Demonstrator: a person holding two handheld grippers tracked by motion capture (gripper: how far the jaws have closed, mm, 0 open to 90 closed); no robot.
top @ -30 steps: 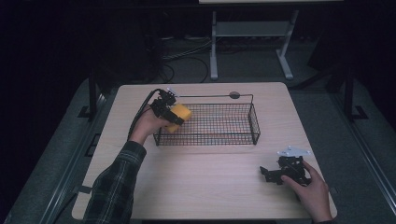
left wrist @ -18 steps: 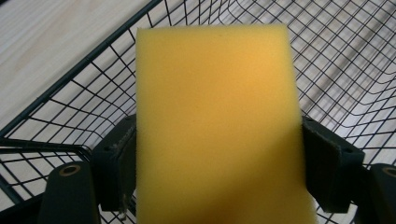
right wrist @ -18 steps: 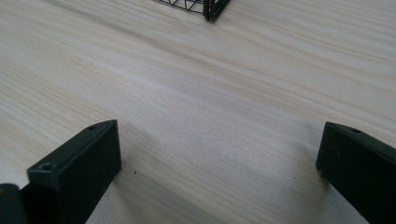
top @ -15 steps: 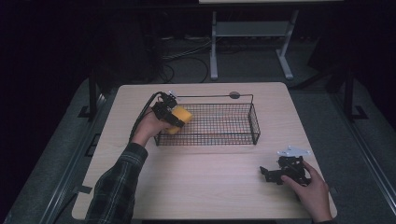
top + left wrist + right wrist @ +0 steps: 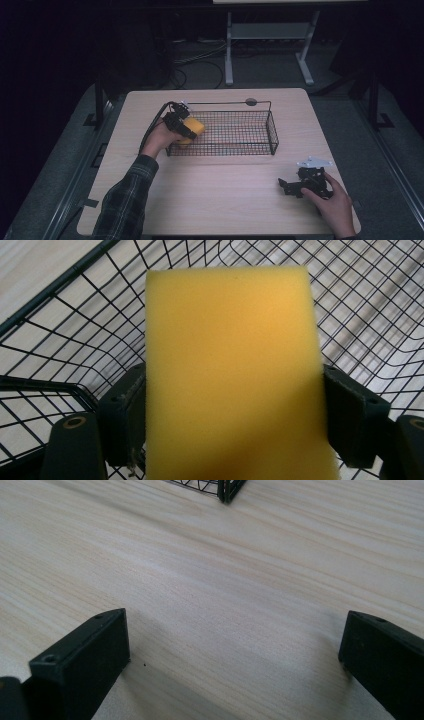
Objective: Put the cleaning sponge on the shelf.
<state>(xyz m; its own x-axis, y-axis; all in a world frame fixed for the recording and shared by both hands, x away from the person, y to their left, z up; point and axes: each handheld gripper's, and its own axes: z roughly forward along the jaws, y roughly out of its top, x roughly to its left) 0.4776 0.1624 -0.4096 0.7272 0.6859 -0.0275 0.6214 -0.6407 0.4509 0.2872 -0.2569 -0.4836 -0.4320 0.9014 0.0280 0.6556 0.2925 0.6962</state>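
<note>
Little change from a second ago: left gripper (image 5: 186,126) still clamped on the yellow sponge (image 5: 232,370), held over the left end of the wire basket (image 5: 272,134), seemingly about to release. Right gripper (image 5: 290,186) idle on the table (image 5: 225,200), jaws wide, empty.

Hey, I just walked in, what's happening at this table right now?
A person is working with a hand-held tool in each hand. The left tool is clamped on a yellow sponge, holding it over the left end of a black wire basket on the wooden table. Whether the sponge touches the basket floor can't be told. The right tool rests open and empty on the table near the front right corner.
</note>
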